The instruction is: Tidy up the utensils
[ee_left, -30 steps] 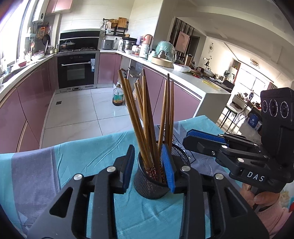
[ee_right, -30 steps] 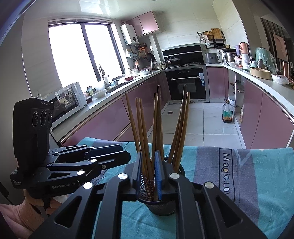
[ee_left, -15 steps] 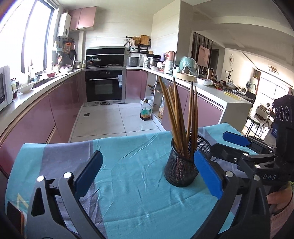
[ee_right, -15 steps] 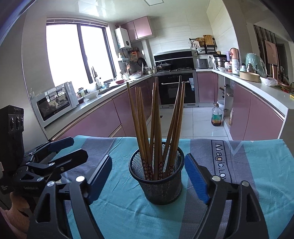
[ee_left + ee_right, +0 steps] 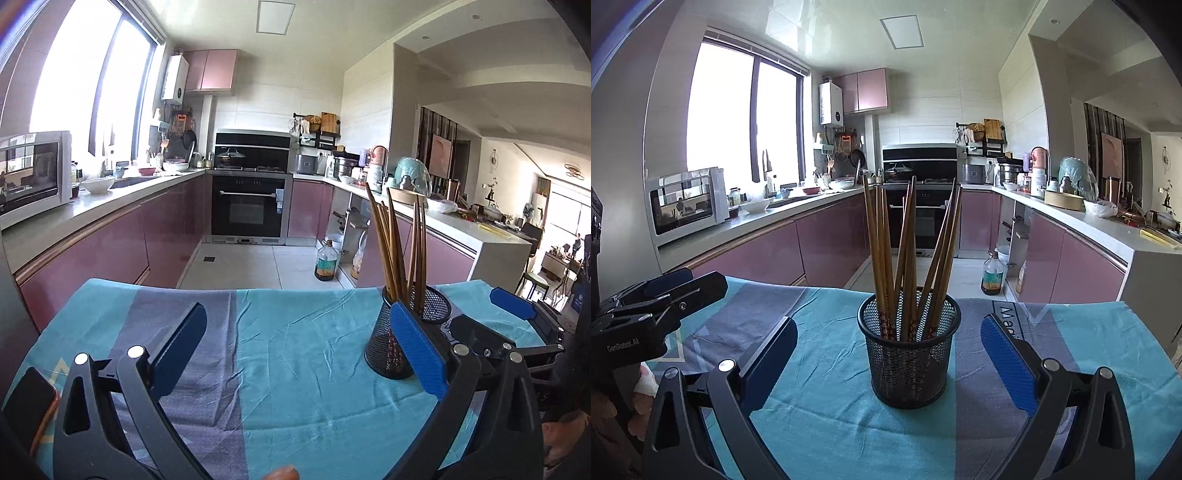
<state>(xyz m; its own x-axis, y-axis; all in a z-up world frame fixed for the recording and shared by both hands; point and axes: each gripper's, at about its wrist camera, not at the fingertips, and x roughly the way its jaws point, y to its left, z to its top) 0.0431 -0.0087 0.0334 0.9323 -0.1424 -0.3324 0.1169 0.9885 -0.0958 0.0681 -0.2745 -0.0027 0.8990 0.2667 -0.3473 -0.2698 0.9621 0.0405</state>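
A black mesh cup (image 5: 909, 354) stands upright on the teal and grey tablecloth (image 5: 827, 417). Several brown wooden chopsticks (image 5: 908, 258) stand in it, fanned out. My right gripper (image 5: 889, 349) is open and empty, with the cup a little ahead, between its blue pads. In the left wrist view the cup (image 5: 404, 332) stands at the right, partly behind the right blue pad (image 5: 417, 350). My left gripper (image 5: 295, 343) is open and empty, to the left of the cup. The right gripper (image 5: 517, 325) also shows there at the far right.
A dark phone with an orange edge (image 5: 26, 402) lies on the cloth at the near left. The table's far edge drops to the tiled kitchen floor. Pink cabinets, an oven (image 5: 919, 206) and a microwave (image 5: 685, 203) stand beyond. An oil bottle (image 5: 991, 275) stands on the floor.
Both grippers have opened and drawn back from the cup. The right one let go of chopsticks, which now stand in the cup. The left gripper has shifted left.
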